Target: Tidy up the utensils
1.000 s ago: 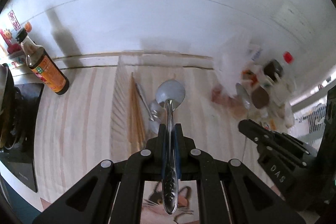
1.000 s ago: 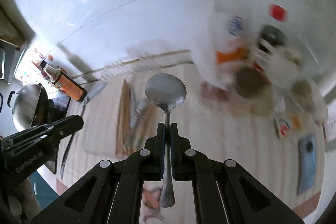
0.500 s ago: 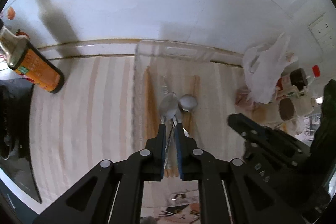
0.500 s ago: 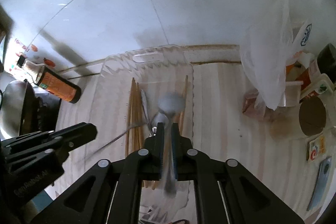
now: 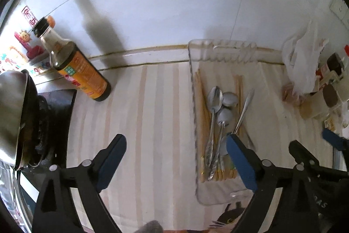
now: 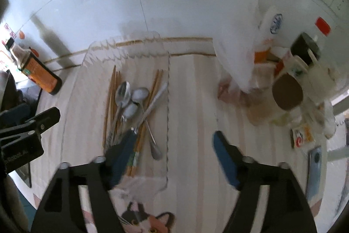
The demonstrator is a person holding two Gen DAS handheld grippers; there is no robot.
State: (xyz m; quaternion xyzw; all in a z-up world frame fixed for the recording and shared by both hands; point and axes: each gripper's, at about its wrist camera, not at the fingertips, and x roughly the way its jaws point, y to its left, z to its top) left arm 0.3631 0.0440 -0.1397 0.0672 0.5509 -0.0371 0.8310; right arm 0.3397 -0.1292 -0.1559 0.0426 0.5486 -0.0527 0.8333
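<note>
spoons [image 5: 220, 102] in tray [image 5: 218, 195], seemingly loose

Bright daylight; window glare on the wall [image 6: 174, 3] upper left. Bottle [image 5: 74, 64] casts a long shadow. Right view motion-blurred; strong fisheye bending, dark corners.

Clear tray [image 5: 193, 88] is lying on the worktop [image 5: 141, 123], its far end against the wall. In the tray, spoons [image 5: 214, 97] and a knife [image 5: 245, 106] are resting over chopsticks [image 5: 201, 99]. Sauce bottle [image 5: 76, 64] is standing left of the tray, well apart. Wok [image 5: 13, 115] is sitting further left, on a stove. Plastic bag [image 6: 237, 58] and jars [image 6: 288, 91] are crowding the worktop right of the tray.
</note>
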